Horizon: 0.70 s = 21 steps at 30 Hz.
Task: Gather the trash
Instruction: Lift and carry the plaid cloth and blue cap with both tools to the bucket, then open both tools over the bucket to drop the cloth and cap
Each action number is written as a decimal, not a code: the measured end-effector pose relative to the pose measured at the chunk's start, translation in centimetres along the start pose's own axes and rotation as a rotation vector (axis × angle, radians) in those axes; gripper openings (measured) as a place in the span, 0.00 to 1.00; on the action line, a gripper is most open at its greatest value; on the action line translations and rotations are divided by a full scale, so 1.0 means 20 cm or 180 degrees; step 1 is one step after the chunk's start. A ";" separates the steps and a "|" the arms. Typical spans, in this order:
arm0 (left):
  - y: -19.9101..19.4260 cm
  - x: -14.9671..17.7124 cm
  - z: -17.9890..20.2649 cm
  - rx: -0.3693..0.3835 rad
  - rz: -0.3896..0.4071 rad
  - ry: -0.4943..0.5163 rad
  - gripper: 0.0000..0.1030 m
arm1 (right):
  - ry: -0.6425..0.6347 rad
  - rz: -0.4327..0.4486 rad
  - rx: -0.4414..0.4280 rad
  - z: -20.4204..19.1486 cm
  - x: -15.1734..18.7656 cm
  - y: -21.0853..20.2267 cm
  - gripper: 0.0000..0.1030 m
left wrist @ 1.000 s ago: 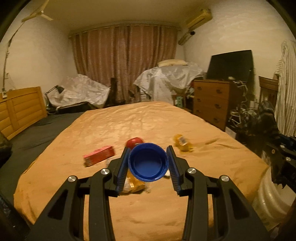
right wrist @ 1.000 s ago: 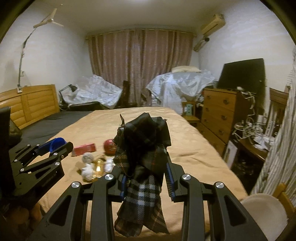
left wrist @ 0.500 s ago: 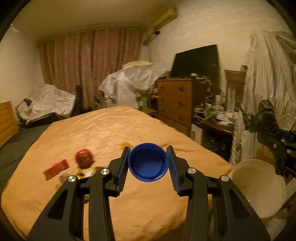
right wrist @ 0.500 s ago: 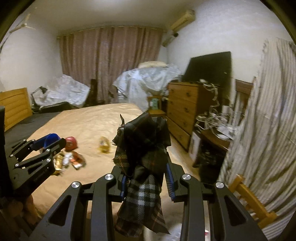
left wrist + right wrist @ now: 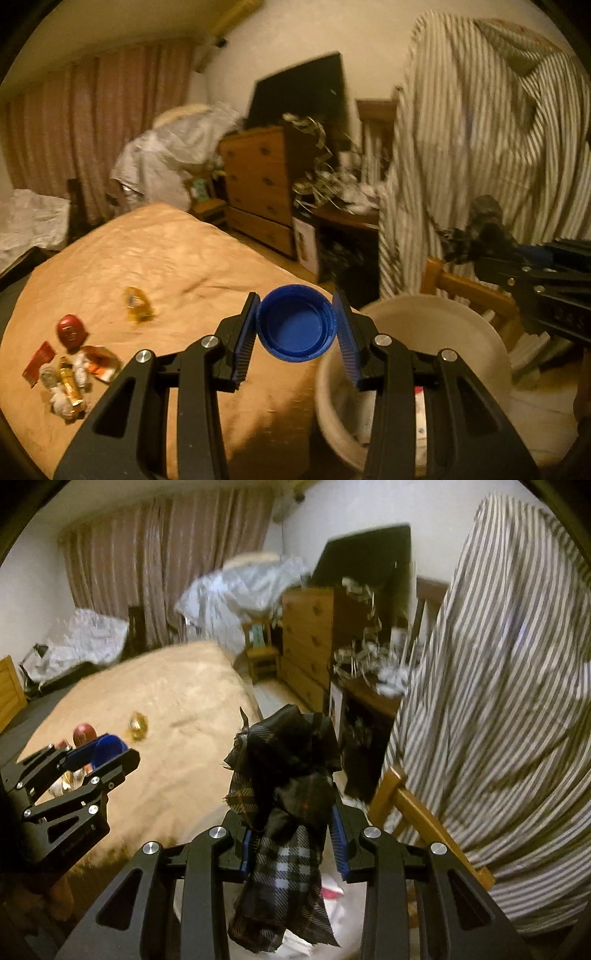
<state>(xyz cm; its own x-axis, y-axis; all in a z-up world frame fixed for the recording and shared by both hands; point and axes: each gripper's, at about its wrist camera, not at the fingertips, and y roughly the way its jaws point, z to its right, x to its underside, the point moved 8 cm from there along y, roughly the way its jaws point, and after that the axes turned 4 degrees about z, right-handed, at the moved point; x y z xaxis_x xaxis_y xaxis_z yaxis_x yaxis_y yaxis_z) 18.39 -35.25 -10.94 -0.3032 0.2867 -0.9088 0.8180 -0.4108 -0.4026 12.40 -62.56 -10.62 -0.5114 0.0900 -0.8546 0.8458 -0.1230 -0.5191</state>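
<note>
Beside the bed (image 5: 192, 266), left tongs (image 5: 296, 325) pinch a blue cap (image 5: 295, 324); right tongs (image 5: 291, 843) clamp plaid cloth (image 5: 284, 775).

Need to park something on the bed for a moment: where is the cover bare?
Bare: the orange bedspread from the yellow wrapper back toward the curtains, and its near right corner beside the white bin. Crowded: the near left, around the red ball.

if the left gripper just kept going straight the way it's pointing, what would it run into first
Probably the edge of the bed or the near rim of the cream bin beside it. The left gripper, shut on the blue cap, aims about there; depth is unclear.
</note>
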 end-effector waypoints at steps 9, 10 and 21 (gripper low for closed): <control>0.24 0.11 0.21 0.0454 -0.0724 0.0360 0.38 | 0.0048 -0.1014 -0.0282 0.09 0.12 0.30 0.33; 0.25 0.13 0.22 0.0495 -0.0776 0.0377 0.38 | 0.0064 -0.1118 -0.0316 0.10 0.14 0.33 0.33; 0.37 0.25 0.18 0.0530 -0.1111 0.0442 0.38 | 0.0144 -0.1420 -0.0361 0.11 0.25 0.36 0.33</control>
<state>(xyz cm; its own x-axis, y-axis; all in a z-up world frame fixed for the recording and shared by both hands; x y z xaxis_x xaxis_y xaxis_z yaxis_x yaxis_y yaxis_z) 21.15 -39.96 -18.74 -0.4704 0.5431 -0.6955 0.5839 -0.3994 -0.7068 15.56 -65.24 -18.54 -0.8241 0.1529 -0.5454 0.5572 0.0462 -0.8291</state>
